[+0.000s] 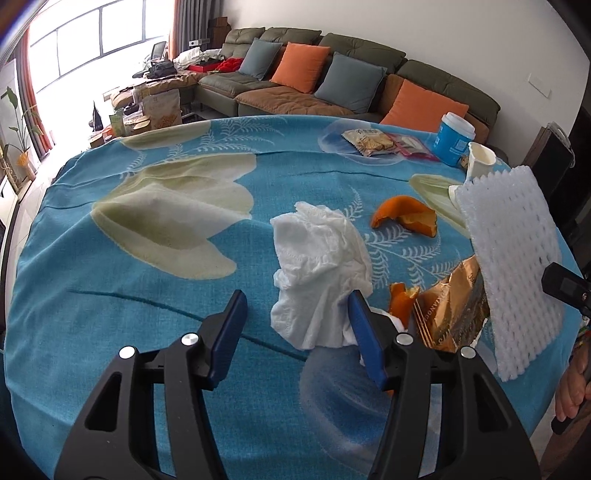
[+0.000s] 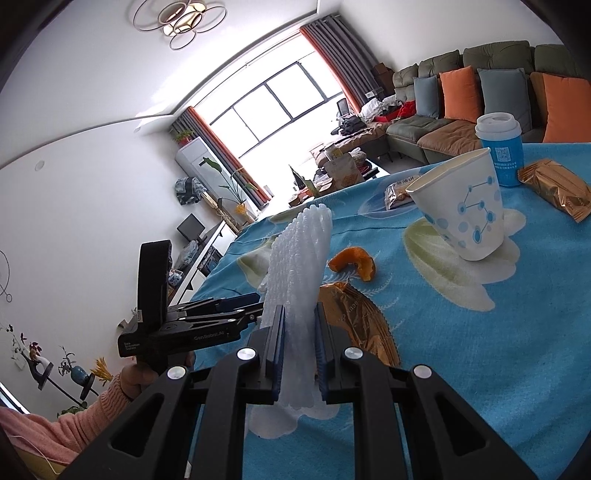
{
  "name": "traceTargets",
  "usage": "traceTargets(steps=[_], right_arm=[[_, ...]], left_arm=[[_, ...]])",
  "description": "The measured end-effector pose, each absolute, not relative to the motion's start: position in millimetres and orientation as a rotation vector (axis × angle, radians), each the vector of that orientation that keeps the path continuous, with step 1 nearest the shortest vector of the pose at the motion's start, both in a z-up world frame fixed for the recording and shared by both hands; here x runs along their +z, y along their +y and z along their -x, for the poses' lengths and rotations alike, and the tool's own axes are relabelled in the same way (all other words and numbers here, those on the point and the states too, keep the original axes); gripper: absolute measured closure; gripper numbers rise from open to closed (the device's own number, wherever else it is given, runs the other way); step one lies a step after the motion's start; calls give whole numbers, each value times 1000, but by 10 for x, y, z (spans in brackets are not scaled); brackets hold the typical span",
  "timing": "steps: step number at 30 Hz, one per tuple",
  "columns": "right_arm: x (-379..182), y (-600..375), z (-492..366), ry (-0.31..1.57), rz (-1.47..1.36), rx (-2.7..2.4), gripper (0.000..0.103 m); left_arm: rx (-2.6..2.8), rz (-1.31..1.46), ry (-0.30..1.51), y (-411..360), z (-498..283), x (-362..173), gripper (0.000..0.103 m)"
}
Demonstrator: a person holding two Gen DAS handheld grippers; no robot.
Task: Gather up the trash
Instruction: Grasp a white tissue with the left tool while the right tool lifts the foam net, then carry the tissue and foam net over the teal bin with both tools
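You see a blue floral tablecloth [image 1: 110, 295], a green sofa [image 1: 369, 51] bearing orange cushions [image 1: 300, 66] and grey-blue cushions [image 1: 350, 82], a bright window [image 2: 280, 107] with orange-edged curtains [image 2: 325, 51], and a ring ceiling lamp [image 2: 180, 20].

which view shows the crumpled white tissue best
The left wrist view: the crumpled white tissue lies whole on the blue cloth, between the open left gripper fingers. In the right wrist view it is hidden behind the held white foam net.
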State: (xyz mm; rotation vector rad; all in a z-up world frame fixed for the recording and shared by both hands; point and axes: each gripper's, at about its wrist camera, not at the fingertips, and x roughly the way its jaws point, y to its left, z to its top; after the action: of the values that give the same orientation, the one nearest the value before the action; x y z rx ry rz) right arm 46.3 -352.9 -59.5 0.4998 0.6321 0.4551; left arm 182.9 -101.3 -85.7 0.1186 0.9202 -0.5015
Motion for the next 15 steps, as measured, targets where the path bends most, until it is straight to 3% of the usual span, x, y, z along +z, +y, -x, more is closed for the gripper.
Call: traceTargets(steps=[2,4,9,15], right_arm=[[-611,-3537,-472,635,-503,456,89],[-625,-3544,-484,638,-506,457,89],[-608,-3520,-497,636,-509,465,89],[-579,-3433,-531,635,-501,480,89]], left_arm=[[-516,-109,918,-1008,-1837,-860,53],[-530,-104,917,-1019,-1813,-853,68],[-562,-98,912,-1009,-1730,-837,91],[-569,-64,872,-864,-1553,-728,96]])
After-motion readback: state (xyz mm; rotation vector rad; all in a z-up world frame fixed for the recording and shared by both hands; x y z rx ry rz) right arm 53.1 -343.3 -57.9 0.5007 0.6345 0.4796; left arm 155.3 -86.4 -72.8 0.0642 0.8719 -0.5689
